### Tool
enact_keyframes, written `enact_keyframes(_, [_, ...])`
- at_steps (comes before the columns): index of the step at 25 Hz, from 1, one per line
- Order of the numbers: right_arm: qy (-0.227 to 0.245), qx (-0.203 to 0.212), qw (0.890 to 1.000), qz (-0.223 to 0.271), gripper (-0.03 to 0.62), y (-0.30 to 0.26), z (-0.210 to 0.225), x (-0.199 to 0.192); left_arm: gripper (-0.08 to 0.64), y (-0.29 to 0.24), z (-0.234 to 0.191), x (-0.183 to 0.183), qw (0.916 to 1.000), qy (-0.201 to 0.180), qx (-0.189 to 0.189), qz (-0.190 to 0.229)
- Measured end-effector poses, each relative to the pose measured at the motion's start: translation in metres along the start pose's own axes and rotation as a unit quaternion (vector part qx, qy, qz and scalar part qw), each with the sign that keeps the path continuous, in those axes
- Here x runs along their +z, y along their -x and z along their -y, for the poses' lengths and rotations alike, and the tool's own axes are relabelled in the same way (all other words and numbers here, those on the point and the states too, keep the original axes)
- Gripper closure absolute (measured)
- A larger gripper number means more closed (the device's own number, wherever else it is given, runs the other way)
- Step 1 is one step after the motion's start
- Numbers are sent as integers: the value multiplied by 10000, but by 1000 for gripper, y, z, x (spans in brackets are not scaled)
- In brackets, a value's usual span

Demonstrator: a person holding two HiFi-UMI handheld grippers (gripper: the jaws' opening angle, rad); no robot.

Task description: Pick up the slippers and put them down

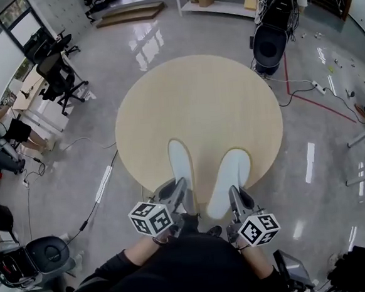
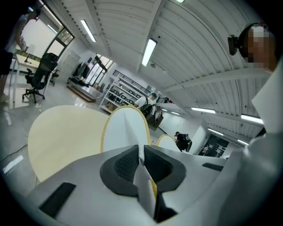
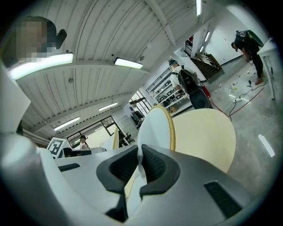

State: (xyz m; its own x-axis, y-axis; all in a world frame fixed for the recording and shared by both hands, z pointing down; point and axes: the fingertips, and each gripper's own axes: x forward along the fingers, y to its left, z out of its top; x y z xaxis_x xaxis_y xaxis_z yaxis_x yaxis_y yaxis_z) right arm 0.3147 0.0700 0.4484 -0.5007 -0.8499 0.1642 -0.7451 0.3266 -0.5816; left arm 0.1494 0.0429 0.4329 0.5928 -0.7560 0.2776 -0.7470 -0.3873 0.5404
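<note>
Slippers, two white ones, are hanging side by side over the near edge of the round pale table point(image 1: 197, 97), each one pinched at its heel end by a gripper. The left slipper point(image 1: 180, 164) is pointing straight away from the person, while the right slipper point(image 1: 229, 179) is angling slightly outward, its toe lying a little to the right of its heel. The left gripper point(image 1: 176, 190) is clenching its jaws on a thin white edge of its slipper point(image 2: 126, 128), whose yellow-rimmed sole is rising in front of the pads in the left gripper view. The right gripper point(image 1: 235, 198) is likewise squeezing the heel edge of its slipper point(image 3: 154, 128), with the dark pads pressing from both sides. Both grippers are reaching forward and only gently downward, close together, their marker cubes point(image 1: 152, 218) sitting just behind the jaws. The person's forearms, in black sleeves point(image 1: 116, 267), are extending from the bottom of the head view toward the table. Both slippers are appearing lifted clear of the tabletop, though the head view alone is not settling that.
</note>
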Motion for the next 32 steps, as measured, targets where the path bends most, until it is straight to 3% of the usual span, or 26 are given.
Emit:
enact_keyframes(5, [108,303,9991,-278,561,-22,-21,-17,528,15,-23,-4,9995,228,205,41])
enact_keyframes(11, [256,461,9973,-518,561,-60,-51,-26,528,39,-57,21,9981,385,269,400])
enact_keyframes(18, [322,759,9917,-990,561,-127,-136,-74,528,122,-146,46,9930,725,575,731])
enact_keyframes(23, [419,735,9900,-1128,561,-184,-202,-108,528,176,-223,78,9903,841,663,890])
enact_keyframes(28, [399,603,9897,-1232,561,-228,-254,-158,528,216,-295,93,9912,846,616,814])
enact_keyframes(32, [343,485,9887,-1377,561,-247,-268,-178,528,221,-327,98,9918,922,588,656])
